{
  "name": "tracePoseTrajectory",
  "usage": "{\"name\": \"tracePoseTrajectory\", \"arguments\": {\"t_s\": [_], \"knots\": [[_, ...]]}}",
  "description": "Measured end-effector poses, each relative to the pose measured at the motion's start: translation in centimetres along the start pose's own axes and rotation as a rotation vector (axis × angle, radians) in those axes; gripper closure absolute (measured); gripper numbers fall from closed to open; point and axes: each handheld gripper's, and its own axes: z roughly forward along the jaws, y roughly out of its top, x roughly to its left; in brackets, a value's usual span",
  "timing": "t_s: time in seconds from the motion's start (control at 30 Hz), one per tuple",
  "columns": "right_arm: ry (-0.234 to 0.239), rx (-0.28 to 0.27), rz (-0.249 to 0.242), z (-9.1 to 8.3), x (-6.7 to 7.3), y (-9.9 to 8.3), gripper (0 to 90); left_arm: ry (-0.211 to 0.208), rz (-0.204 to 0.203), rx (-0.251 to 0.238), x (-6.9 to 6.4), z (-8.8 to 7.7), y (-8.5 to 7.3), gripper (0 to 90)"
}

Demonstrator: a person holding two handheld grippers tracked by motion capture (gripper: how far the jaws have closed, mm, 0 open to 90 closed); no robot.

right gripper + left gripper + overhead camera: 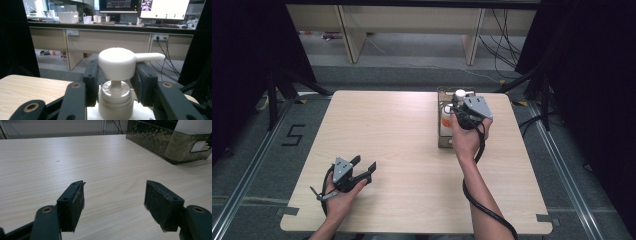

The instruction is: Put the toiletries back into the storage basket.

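A white pump bottle stands at the far end of a dark metal bin on the right half of the wooden table. Its pump head rises above the bin, with the nozzle pointing right in the right gripper view. My right gripper is shut on that pump head, one jaw on each side. My left gripper rests low near the table's front left, open, with bare wood between its jaws. The bin lies ahead and to the right of it.
A white container with an orange label lies in the bin beneath my right hand. Beyond the far table edge are desk legs and cables on the floor. Black curtains flank both sides. A taped "5" marks the floor at left.
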Motion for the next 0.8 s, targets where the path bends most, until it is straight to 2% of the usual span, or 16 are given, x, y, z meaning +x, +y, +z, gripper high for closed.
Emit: {"name": "tracePoseTrajectory", "arguments": {"t_s": [0.17,0.3,0.4,0.5,0.57,0.7,0.8], "knots": [[-0.007,0.003,0.005,-0.18,0.1,-0.1,60.1,0.002,0.0,0.001,-0.02,0.0,0.01,31.7],[-0.006,-0.009,-0.027,-0.23,-0.07,-0.18,59.9,0.0,-0.001,-0.001,-0.06,0.04,0.01,31.8],[-0.002,0.001,-0.021,-0.3,0.08,-0.18,55.4,0.002,-0.001,0.0,-0.04,0.03,0.01,31.8],[-0.002,-0.006,-0.036,-0.25,0.16,-0.26,49.7,0.002,-0.001,0.0,-0.04,0.02,0.01,31.8],[0.003,0.003,-0.014,-0.25,0.37,-0.33,46.6,0.002,0.0,0.0,-0.04,0.02,0.01,31.8],[0.002,0.013,-0.025,-0.35,0.35,-0.39,42.7,0.001,-0.001,0.0,-0.02,0.01,0.0,31.8],[-0.001,0.019,-0.014,-0.54,0.35,-0.42,40.5,0.002,0.0,0.001,-0.03,0.0,0.01,31.8]]}}
